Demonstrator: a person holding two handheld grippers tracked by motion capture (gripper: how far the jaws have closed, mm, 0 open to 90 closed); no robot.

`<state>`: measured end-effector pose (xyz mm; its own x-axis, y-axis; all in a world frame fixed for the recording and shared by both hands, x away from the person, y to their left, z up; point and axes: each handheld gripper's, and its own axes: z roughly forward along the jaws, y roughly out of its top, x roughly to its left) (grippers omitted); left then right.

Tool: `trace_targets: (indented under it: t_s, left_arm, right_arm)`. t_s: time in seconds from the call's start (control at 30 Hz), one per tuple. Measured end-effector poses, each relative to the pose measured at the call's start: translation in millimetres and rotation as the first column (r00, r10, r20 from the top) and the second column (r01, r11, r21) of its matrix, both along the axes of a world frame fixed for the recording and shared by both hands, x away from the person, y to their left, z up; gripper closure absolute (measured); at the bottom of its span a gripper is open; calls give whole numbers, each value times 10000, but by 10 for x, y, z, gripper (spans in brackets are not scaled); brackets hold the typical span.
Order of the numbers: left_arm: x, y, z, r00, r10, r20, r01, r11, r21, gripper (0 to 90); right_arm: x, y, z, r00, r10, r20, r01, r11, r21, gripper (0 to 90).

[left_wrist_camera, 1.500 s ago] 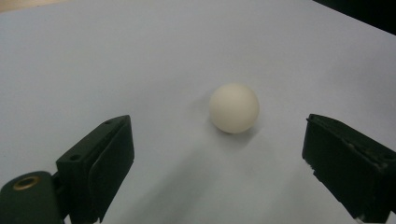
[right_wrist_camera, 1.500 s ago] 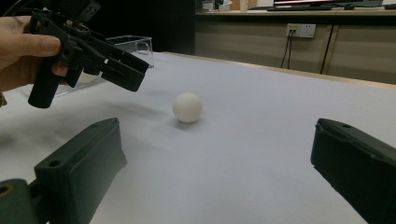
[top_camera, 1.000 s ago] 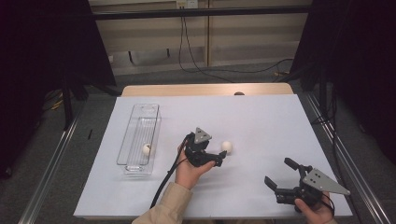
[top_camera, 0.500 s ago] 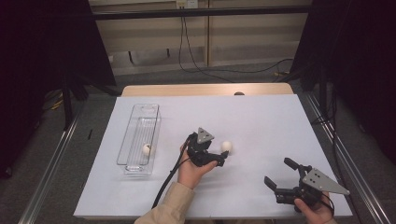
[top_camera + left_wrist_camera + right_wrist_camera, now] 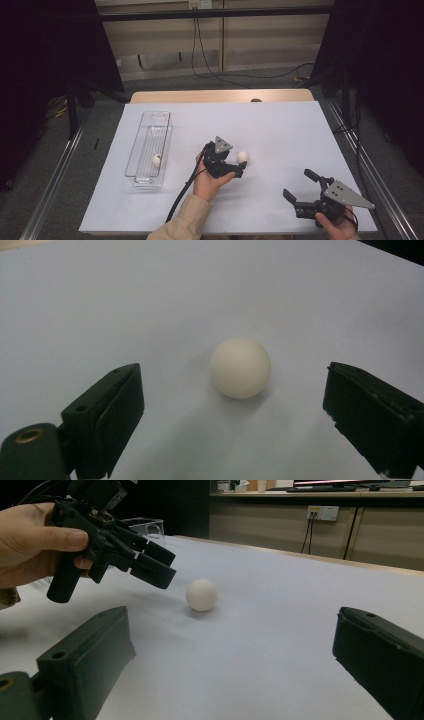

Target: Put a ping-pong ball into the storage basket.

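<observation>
One white rectangular table surface (image 5: 280, 125), matte, set on a wooden top whose far edge shows beyond it; dark curtains either side, grey floor, pale wall panels with cables hanging behind. One long clear plastic bin (image 5: 148, 149) lies on the table's left part, lengthwise away from the person. Two black two-jaw grippers, one per hand. Left gripper (image 5: 239, 170) sits mid-table, jaws wide apart, nothing gripped. Right gripper (image 5: 299, 189) rests near the front right corner, jaws also spread wide, nothing in them, well apart from the left one. Two small off-white balls: one ball inside the bin (image 5: 157, 160) near its front end, one loose ball (image 5: 243, 156) on the bare table. In the left gripper view the loose ball (image 5: 240, 368) lies just ahead of the jaw tips, centred between them, touching neither.
</observation>
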<state>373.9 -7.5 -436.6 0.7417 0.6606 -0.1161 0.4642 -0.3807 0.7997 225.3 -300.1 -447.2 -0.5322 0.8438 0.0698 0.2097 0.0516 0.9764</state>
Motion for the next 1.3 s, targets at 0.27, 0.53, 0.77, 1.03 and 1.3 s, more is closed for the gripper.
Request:
trace_targets:
  t_s: [0.27,0.53,0.77,1.03,1.3]
  left_arm:
    - [13,-36,-28,10000,34,-42,-34,9999,137,96]
    - [30,-88,-54,10000,28,-94,-26,9999,170,98]
    - [41,-110,-73,9999,-16,-101,18,9998,217,101]
    - [58,-129,-95,9999,-58,-103,60,9997,244,111]
    - [72,-167,-105,9999,-80,-69,82,9996,281,124]
  right_arm:
    - [-4,-8,-1,10000,7,-15,-7,10000,-31,17]
    - [-1,-4,0,10000,63,15,-62,10000,-58,17]
    - [-2,-7,-1,10000,48,13,-48,10000,-59,18]
    - [-3,-7,0,10000,45,18,-45,10000,-63,18]
    - [-2,-7,1,10000,69,39,-68,9999,-98,19]
